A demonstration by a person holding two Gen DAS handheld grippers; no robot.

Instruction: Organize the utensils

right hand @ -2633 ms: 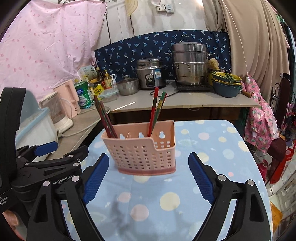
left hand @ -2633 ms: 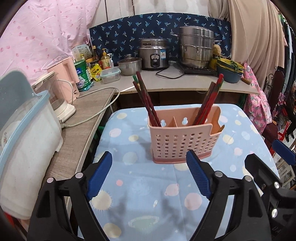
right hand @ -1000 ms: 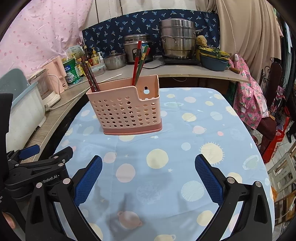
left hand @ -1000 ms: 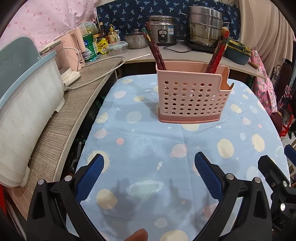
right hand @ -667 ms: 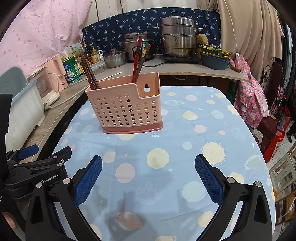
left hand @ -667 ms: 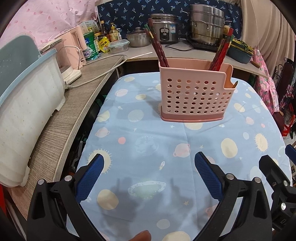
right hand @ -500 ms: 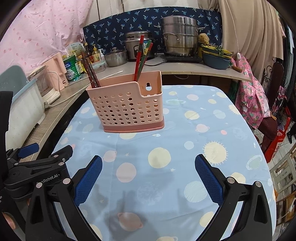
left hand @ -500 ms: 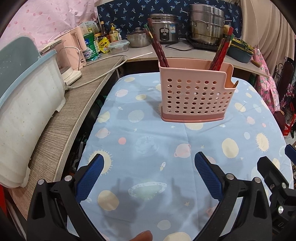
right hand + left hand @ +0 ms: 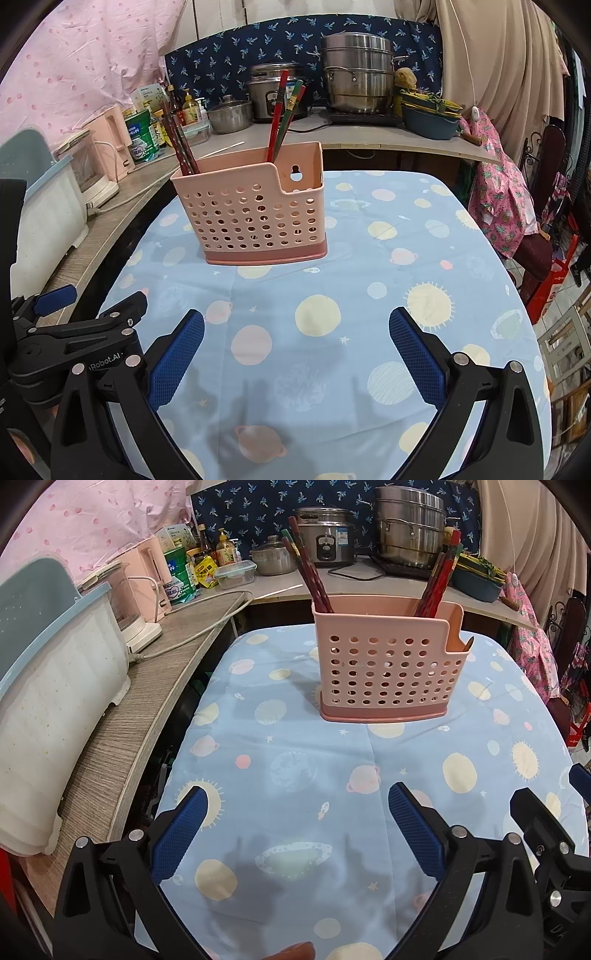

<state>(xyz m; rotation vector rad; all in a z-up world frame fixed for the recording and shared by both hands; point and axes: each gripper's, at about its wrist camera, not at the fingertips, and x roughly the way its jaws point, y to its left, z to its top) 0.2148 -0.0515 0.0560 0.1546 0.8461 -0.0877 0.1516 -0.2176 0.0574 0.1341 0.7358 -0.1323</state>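
Note:
A pink perforated utensil holder [image 9: 389,668] [image 9: 255,218] stands upright on the blue planet-print tablecloth [image 9: 295,760] [image 9: 369,295]. Dark red chopsticks [image 9: 310,576] [image 9: 181,144] lean in its left compartment. Red and green chopsticks [image 9: 441,579] [image 9: 284,110] lean in its right one. My left gripper [image 9: 295,827] is open and empty, well short of the holder. Beside it, my right gripper [image 9: 295,350] is open too, with nothing between its fingers. In the right wrist view the left gripper's black body [image 9: 74,332] shows at the lower left.
A wooden counter [image 9: 122,709] runs along the left with a white and blue bin [image 9: 48,686], a pink kettle [image 9: 147,572] and a cord. The back counter holds a rice cooker [image 9: 325,542], a steel steamer pot [image 9: 356,74] and bowls [image 9: 428,114]. A pink garment [image 9: 495,192] hangs right.
Both grippers drew back from the holder and rose about 2.6 s ago; over the last second the view has barely shifted. Both stay open and empty.

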